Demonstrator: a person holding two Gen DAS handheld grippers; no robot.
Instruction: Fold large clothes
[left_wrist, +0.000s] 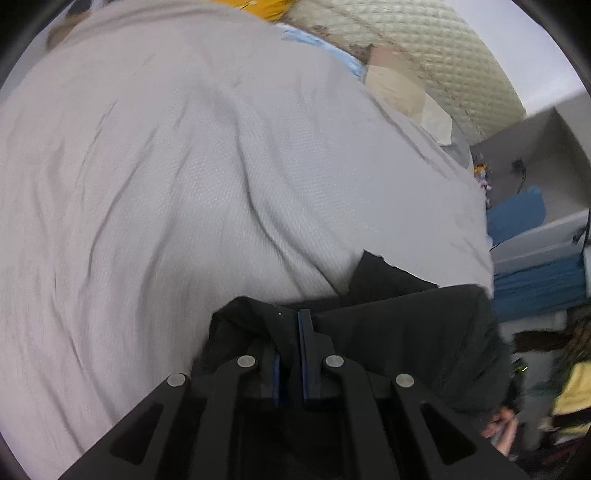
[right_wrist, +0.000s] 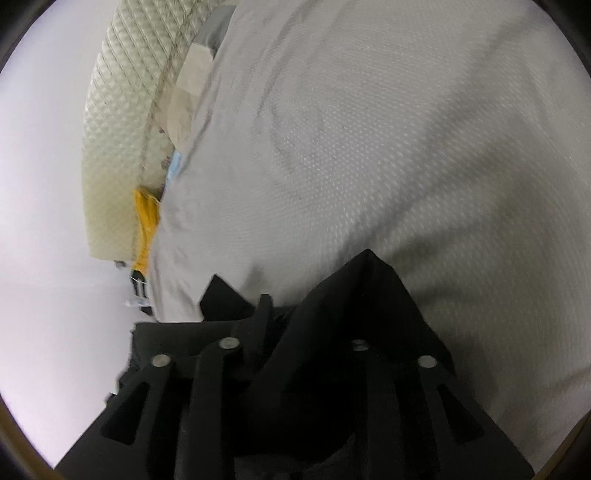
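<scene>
A black garment (left_wrist: 413, 328) hangs from my left gripper (left_wrist: 291, 325), whose fingers are shut on a fold of its edge above a bed with a light grey sheet (left_wrist: 184, 166). In the right wrist view the same black garment (right_wrist: 354, 317) drapes over my right gripper (right_wrist: 295, 314) and hides the right finger. The left finger (right_wrist: 264, 306) shows, and the jaws are closed on the cloth. Both grippers hold the garment just above the sheet (right_wrist: 369, 147).
A cream quilted mattress (left_wrist: 424, 48) stands on edge at the far side of the bed, also in the right wrist view (right_wrist: 122, 147). Beige, blue and yellow (right_wrist: 146, 225) cloths lie against it. Blue storage boxes (left_wrist: 535, 280) and a person's hand (left_wrist: 498, 424) are off the bed's right.
</scene>
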